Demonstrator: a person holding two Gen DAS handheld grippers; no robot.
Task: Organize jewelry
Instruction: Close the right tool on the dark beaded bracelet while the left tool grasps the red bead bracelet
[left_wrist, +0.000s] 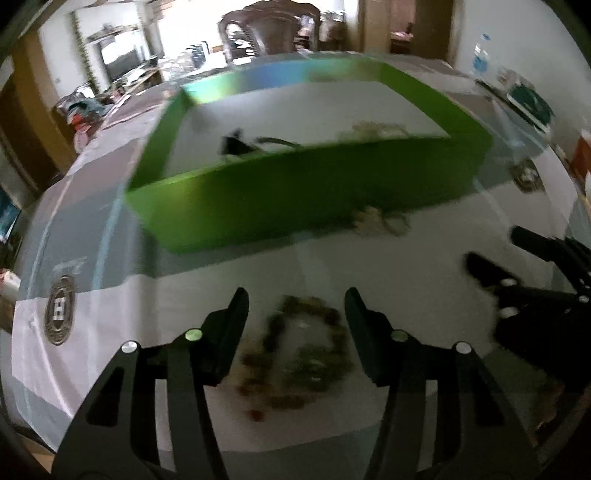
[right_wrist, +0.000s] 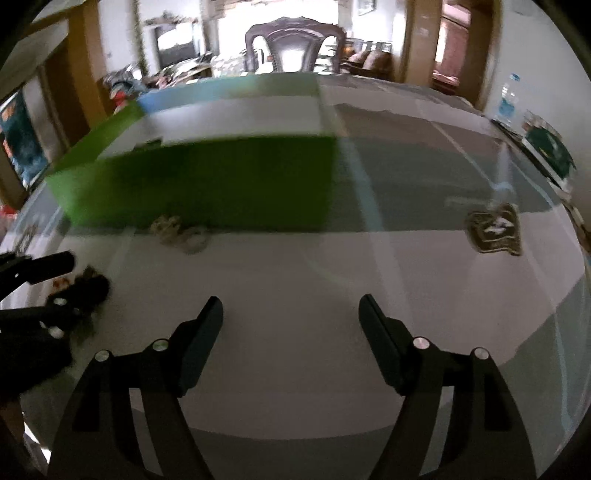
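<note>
— Behind the table (left_wrist: 155, 325) stands a carved dark wooden chair (left_wrist: 269, 33), and a pale cloth with grey bands and crests covers the top. Where's the jewelry?

— A beaded bracelet (left_wrist: 306, 354) of brown, red and green beads lies on the cloth between the fingers of the left gripper (left_wrist: 295, 306), which stand apart and do not press it. A pale chain (left_wrist: 380, 219) sits just against the near wall of the green box (left_wrist: 295, 195); more pale jewelry and a dark piece lie inside the box, too blurred to name.

— And the other tool?

— The right gripper (right_wrist: 290, 310) is spread wide over bare cloth, with nothing between its fingers, near the left one
</note>
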